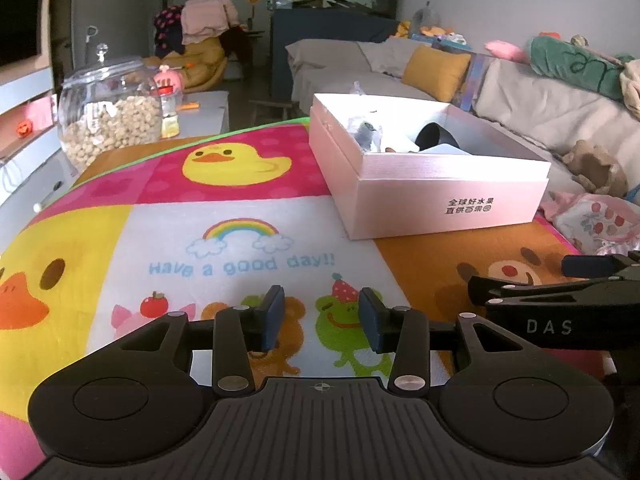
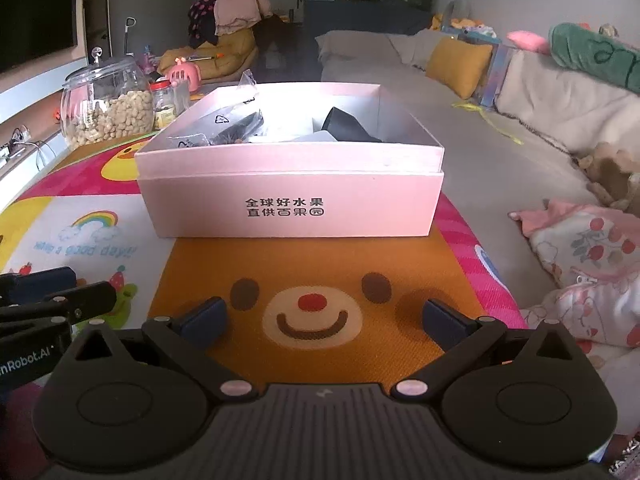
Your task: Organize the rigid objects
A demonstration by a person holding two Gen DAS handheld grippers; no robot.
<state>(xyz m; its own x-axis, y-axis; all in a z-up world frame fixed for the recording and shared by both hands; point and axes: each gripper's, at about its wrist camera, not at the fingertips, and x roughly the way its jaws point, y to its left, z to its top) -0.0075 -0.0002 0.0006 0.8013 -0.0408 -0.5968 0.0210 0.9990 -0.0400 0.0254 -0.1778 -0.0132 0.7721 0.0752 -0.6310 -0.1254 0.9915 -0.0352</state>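
My two grippers, left (image 1: 320, 322) and right (image 2: 325, 322), hover with jaws apart (nothing between them) before the pink box (image 2: 292, 208) on the cartoon mat (image 2: 320, 280).

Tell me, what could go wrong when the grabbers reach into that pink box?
The pink box sits near the mat's edge beside the sofa, so a push might slide it off. Crinkly plastic bags lie inside on top of things, and a finger could snag one and drag it out. The left gripper and right gripper, both open and empty, hover close together, so they might bump each other going in.
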